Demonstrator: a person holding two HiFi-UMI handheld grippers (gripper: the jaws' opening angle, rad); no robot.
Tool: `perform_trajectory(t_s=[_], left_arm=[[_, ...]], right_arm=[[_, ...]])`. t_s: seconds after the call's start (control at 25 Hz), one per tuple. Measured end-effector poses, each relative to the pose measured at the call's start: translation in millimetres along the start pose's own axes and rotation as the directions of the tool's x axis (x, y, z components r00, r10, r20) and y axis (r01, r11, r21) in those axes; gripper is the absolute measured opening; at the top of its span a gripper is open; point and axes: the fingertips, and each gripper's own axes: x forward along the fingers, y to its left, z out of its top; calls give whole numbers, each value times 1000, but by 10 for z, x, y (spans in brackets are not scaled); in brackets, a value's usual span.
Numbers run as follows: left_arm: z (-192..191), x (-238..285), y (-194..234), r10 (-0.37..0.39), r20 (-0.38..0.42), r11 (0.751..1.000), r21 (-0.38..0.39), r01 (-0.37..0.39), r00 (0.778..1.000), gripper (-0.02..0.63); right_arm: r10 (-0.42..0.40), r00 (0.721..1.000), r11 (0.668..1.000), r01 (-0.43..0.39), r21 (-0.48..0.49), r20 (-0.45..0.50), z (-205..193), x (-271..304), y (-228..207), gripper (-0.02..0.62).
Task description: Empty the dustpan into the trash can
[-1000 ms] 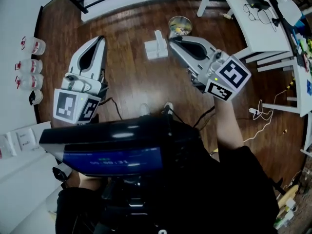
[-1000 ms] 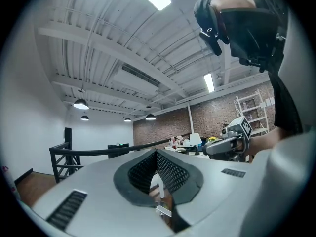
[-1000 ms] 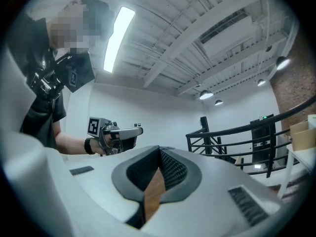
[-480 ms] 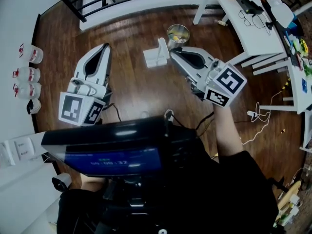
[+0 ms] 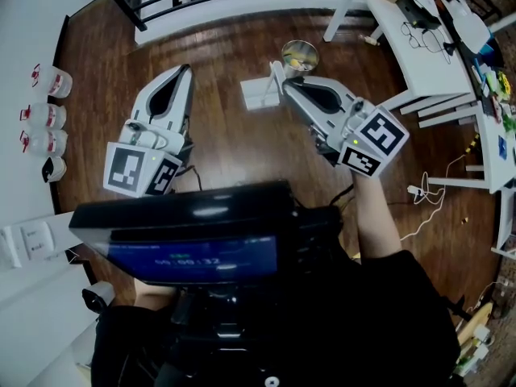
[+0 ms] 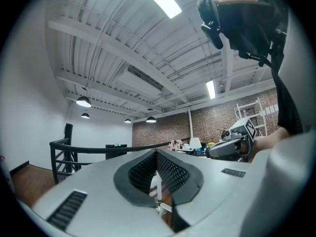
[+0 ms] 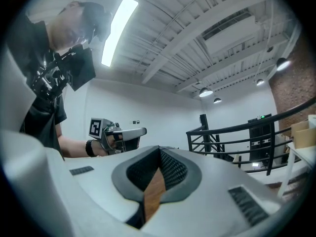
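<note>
Dustpan [image 5: 256, 97] parked beside trash can [image 5: 299, 56], nothing gripped
Head view: the dustpan is seen standing on the floor [image 5: 218, 147], close to the can, presumably so tipping is a short reach; the left tool [image 5: 184, 69] and right tool [image 5: 284, 83] are pointed that way. Left gripper view: jaws are pressed together, empty. Right gripper view: likewise closed on nothing.

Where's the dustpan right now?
Head view, upper centre: the dustpan sits on the wood floor, just left of the metal trash can and beside the tip of the right hand-held gripper.
</note>
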Motion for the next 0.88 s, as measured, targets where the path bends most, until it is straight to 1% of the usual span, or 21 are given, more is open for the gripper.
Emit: perform_trajectory(t_s=[0.36, 0.52, 0.88], left_arm=[[55, 51, 47, -18, 34, 1000, 10, 18, 999, 0], [-17, 43, 113, 1, -2, 1000, 29, -1, 1000, 0], [-48, 42, 125, 4, -2, 1000, 26, -4, 1000, 0]], right_arm=[[-46, 998, 999, 46, -20, 34, 120, -27, -106, 0], [-61, 997, 998, 62, -17, 38, 126, -40, -142, 0], [-42, 999, 998, 44, -36, 31, 99, -39, -108, 0]])
